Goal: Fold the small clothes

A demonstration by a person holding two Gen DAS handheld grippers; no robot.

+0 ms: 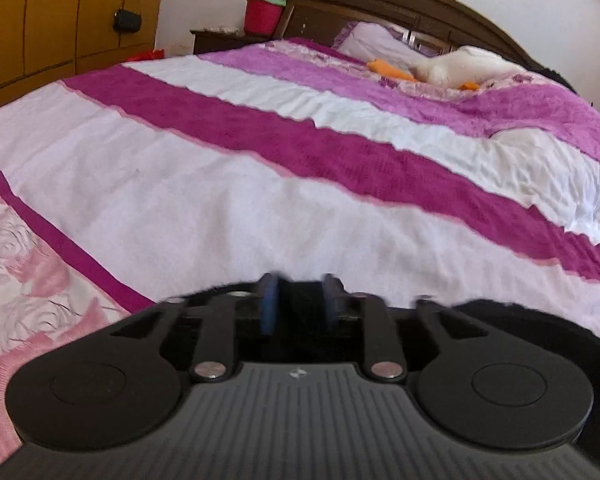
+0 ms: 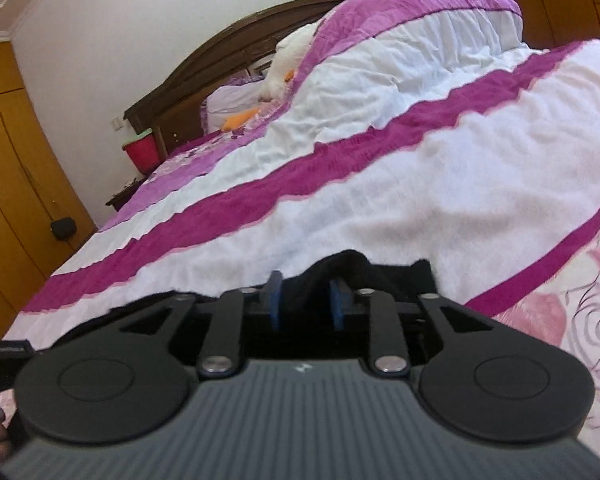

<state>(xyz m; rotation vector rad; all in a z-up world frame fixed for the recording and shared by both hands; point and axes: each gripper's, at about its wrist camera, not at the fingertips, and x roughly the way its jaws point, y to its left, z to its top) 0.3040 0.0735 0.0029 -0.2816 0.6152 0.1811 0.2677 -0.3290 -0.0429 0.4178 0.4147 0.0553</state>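
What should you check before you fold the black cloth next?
1. Black cloth lies on the bed: ok.
2. Cloth sits between the right gripper fingers: ok.
3. Right fingers shut on the cloth: not ok, a gap shows.
4. Left gripper reaches the cloth: cannot tell, blurred.
5. Cloth spread flat: cannot tell, mostly hidden.
6. White toy far from the fold spot: ok.

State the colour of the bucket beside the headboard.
The bucket is red with a green rim, clearest in the left wrist view.
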